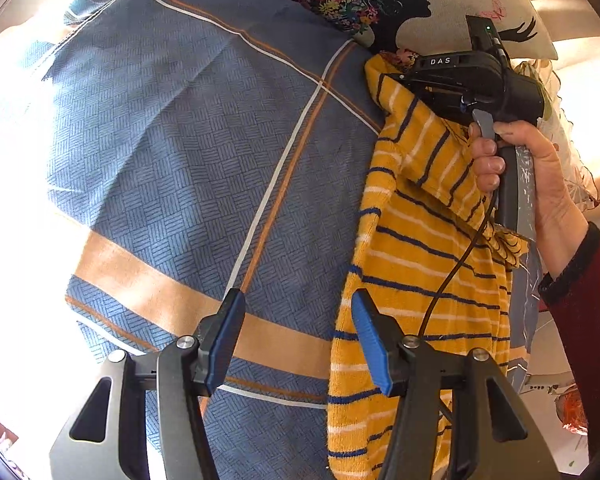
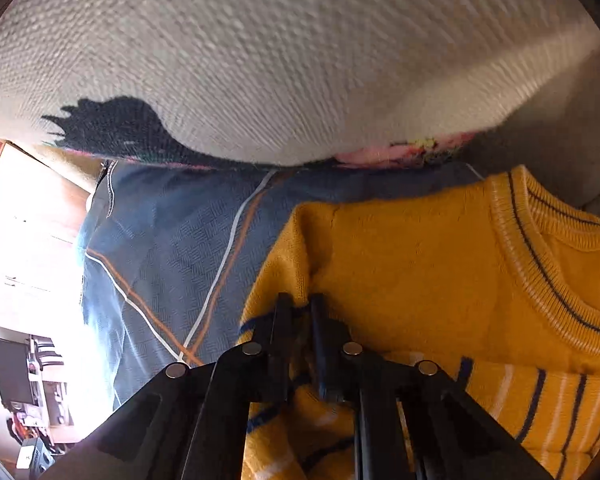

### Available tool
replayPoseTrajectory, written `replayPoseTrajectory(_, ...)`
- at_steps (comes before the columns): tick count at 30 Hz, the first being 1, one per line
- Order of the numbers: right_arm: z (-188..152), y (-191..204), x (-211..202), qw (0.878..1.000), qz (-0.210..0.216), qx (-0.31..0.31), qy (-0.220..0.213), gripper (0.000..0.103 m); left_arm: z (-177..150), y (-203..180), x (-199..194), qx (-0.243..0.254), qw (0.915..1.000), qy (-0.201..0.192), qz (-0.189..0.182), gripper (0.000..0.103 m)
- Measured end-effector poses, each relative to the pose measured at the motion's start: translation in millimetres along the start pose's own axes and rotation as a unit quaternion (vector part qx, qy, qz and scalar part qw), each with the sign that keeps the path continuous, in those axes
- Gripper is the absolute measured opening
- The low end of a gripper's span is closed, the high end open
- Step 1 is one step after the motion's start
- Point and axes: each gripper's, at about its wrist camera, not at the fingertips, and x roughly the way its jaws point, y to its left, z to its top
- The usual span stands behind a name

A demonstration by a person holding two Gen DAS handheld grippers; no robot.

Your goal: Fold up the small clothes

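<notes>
Blue-padded left gripper point(image 1: 298, 340) open, empty, straddling edge of yellow striped sweater point(image 1: 412, 264) – right gripper point(image 2: 298, 308) pinched shut on sweater fabric near shoulder. Folding barely begun; sleeve flipped over, body still spread. Lying on blue checked sheet point(image 1: 188, 140), printed cushion point(image 1: 440, 8) behind, sunlit room.
</notes>
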Motion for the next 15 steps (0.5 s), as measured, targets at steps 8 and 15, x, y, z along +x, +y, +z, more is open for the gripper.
replayPoseTrajectory(8,6.0,61.1,-12.6,0.992,-0.067,-0.073,-0.075,0.006,-2.9,14.2,-11.3,-0.011,0.9999,-0.008,0.006,0.054)
replayPoseTrajectory(15,-19.2,74.8,-35.2,0.980,-0.139,-0.087,-0.113,0.053,-3.5,6.9,-15.4,0.003,0.9999,-0.013,0.007,0.054)
